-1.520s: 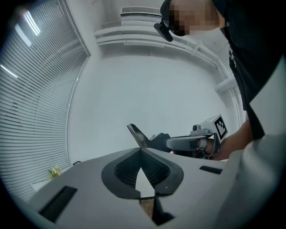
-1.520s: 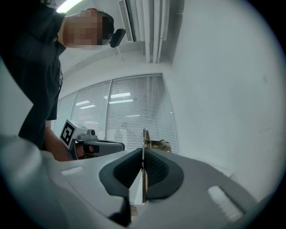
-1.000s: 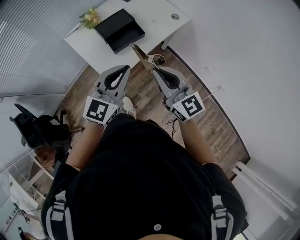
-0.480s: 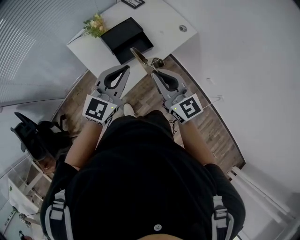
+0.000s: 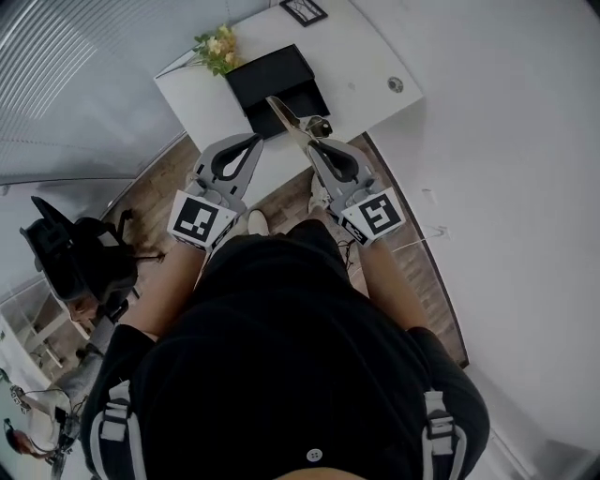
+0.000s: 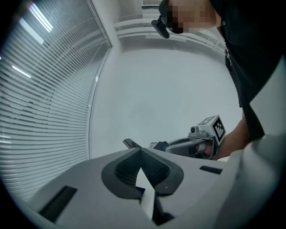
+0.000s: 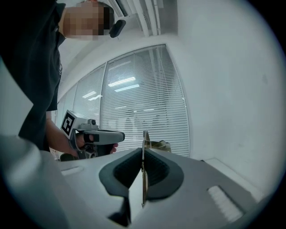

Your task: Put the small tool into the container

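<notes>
A black open box, the container (image 5: 277, 80), sits on a white table (image 5: 366, 56). My right gripper (image 5: 319, 147) is shut on the small tool (image 5: 284, 117), a thin flat metal blade that points up toward the box's near edge. In the right gripper view the tool (image 7: 144, 170) shows edge-on, pinched between the dark pads. My left gripper (image 5: 246, 142) hangs beside it over the table's near edge, shut with nothing in it. The left gripper view shows its jaws (image 6: 142, 166) closed, the right gripper (image 6: 192, 145) and the tool's tip (image 6: 131, 144) beyond them.
A small bunch of flowers (image 5: 217, 47) stands left of the box. A small round object (image 5: 396, 84) and a framed card (image 5: 305, 9) also lie on the table. A black chair (image 5: 75, 258) stands at the left on the wooden floor (image 5: 169, 169). A white wall runs along the right.
The table and the box have come closer and more to the middle of the head view. The tool's tip now lies at the box's near edge. Both grippers keep their hold and pose.
</notes>
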The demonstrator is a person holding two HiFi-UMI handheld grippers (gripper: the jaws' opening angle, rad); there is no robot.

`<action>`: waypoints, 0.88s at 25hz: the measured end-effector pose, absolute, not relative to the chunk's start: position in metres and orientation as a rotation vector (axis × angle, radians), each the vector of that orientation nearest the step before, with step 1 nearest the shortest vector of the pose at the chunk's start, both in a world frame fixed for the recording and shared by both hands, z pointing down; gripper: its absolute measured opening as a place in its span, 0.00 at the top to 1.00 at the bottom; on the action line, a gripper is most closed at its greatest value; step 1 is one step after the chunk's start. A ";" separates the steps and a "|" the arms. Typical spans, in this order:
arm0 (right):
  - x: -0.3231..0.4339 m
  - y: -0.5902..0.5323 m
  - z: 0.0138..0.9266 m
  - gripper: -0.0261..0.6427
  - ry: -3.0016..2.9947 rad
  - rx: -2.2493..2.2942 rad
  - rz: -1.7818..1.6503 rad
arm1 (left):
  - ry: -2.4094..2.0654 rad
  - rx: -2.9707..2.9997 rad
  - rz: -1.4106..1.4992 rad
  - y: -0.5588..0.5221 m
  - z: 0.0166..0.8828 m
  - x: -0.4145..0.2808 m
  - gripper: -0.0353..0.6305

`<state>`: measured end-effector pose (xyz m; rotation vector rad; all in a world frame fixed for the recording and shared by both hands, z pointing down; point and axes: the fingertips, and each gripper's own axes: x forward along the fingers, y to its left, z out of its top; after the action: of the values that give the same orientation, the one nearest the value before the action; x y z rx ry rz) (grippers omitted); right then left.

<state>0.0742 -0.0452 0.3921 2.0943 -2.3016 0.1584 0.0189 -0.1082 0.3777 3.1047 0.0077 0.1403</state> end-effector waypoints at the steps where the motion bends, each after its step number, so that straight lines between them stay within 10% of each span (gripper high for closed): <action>1: 0.080 -0.051 0.395 0.92 -2.324 2.063 0.159 | -0.025 3.110 0.159 -0.112 0.380 0.023 0.94; 22: 0.158 -0.164 0.481 0.92 -2.560 1.204 0.121 | -0.890 2.907 0.213 -0.188 0.419 0.079 0.94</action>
<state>0.1578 -0.1639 0.4809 1.2036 -2.5598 0.1215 0.0789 -0.1880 0.4194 2.9068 -0.8895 0.2127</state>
